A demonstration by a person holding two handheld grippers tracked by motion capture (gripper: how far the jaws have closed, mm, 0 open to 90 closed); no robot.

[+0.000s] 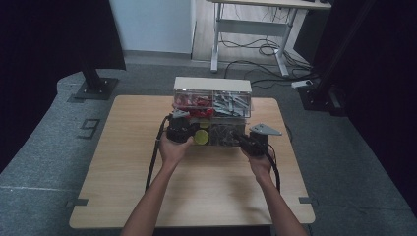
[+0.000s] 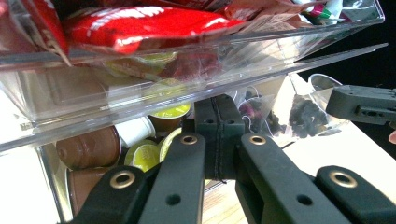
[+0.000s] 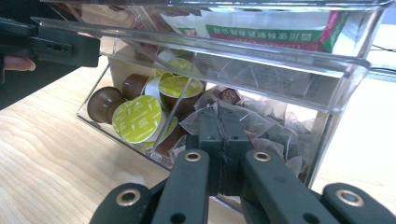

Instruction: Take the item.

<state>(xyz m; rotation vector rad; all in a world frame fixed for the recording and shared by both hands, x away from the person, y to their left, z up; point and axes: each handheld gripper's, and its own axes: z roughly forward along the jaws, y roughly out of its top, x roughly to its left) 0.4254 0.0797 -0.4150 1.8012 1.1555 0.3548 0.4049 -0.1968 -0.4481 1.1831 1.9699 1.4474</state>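
A clear plastic drawer box (image 1: 212, 84) stands at the table's far middle. Its upper drawer (image 2: 196, 60) holds red packets (image 2: 140, 25) on the left and pale packets (image 3: 275, 32) on the right. The lower drawer (image 3: 327, 126) holds green-lidded coffee capsules (image 3: 137, 119) and mesh tea bags (image 3: 280, 135). My left gripper (image 1: 184, 122) (image 2: 218, 109) is shut, its tips at the lower drawer's front by the capsules. My right gripper (image 1: 242, 139) (image 3: 223, 122) is shut too, its tips against the front by the tea bags. I see nothing between either pair of jaws.
The box sits on a light wooden table (image 1: 196, 191) with bare wood on my side of it. Grey carpet (image 1: 44, 147) surrounds the table. A white desk frame (image 1: 251, 29) with loose cables and a black stand base (image 1: 93, 88) lie beyond.
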